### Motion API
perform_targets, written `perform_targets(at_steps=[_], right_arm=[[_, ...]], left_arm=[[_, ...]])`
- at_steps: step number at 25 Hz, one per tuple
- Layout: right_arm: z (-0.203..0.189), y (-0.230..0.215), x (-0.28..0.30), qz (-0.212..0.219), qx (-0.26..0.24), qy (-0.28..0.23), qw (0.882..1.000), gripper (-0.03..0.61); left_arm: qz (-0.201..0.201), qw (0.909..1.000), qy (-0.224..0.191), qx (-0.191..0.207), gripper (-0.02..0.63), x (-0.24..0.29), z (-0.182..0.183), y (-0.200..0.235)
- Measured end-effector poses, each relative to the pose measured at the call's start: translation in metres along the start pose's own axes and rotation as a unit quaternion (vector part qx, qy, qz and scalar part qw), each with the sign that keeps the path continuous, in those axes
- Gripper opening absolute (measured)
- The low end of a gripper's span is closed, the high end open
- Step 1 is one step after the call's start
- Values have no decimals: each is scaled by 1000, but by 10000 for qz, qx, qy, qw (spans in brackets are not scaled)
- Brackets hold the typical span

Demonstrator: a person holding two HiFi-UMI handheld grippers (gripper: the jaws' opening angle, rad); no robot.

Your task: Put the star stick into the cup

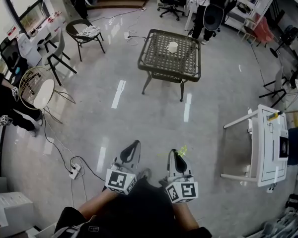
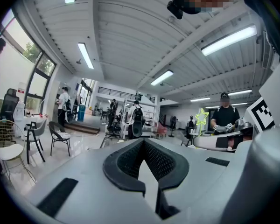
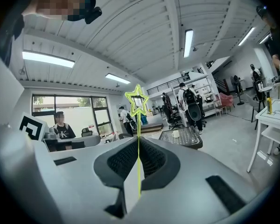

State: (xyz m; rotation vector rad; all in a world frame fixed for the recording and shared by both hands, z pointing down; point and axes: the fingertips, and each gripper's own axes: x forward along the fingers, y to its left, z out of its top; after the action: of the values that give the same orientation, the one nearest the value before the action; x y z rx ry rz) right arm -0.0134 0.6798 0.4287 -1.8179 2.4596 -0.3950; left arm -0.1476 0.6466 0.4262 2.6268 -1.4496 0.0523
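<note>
A thin yellow-green star stick (image 3: 138, 139) stands upright between the jaws of my right gripper (image 3: 139, 146), which is shut on its stem; its outline star head (image 3: 137, 102) rises above the jaws. In the head view the right gripper (image 1: 177, 157) sits low at centre right with the star (image 1: 182, 151) beside it. The star also shows far right in the left gripper view (image 2: 201, 117). My left gripper (image 2: 143, 146) is shut with nothing in it, and appears left of the right one (image 1: 132, 150). A white cup (image 1: 172, 47) stands on the dark wicker table (image 1: 159, 63) far ahead, also seen small (image 3: 176, 134).
A white table (image 1: 268, 148) stands to the right. A round white chair (image 1: 37, 93) and a dark chair (image 1: 84, 33) are at the left. A cable and power strip (image 1: 74, 171) lie on the glossy floor near my left. People stand at the back of the room.
</note>
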Motion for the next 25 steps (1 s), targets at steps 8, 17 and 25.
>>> perform_targets(at_steps=[8, 17, 25], right_arm=[[0, -29, 17, 7, 109, 28, 9999, 15], [13, -74, 86, -93, 80, 67, 9999, 14], [39, -105, 192, -147, 35, 116, 9998, 14]], left_arm=[[111, 9999, 40, 45, 14, 28, 1, 0], [-52, 10000, 55, -2, 14, 115, 2, 18], [-24, 9999, 109, -94, 14, 211, 20, 79]])
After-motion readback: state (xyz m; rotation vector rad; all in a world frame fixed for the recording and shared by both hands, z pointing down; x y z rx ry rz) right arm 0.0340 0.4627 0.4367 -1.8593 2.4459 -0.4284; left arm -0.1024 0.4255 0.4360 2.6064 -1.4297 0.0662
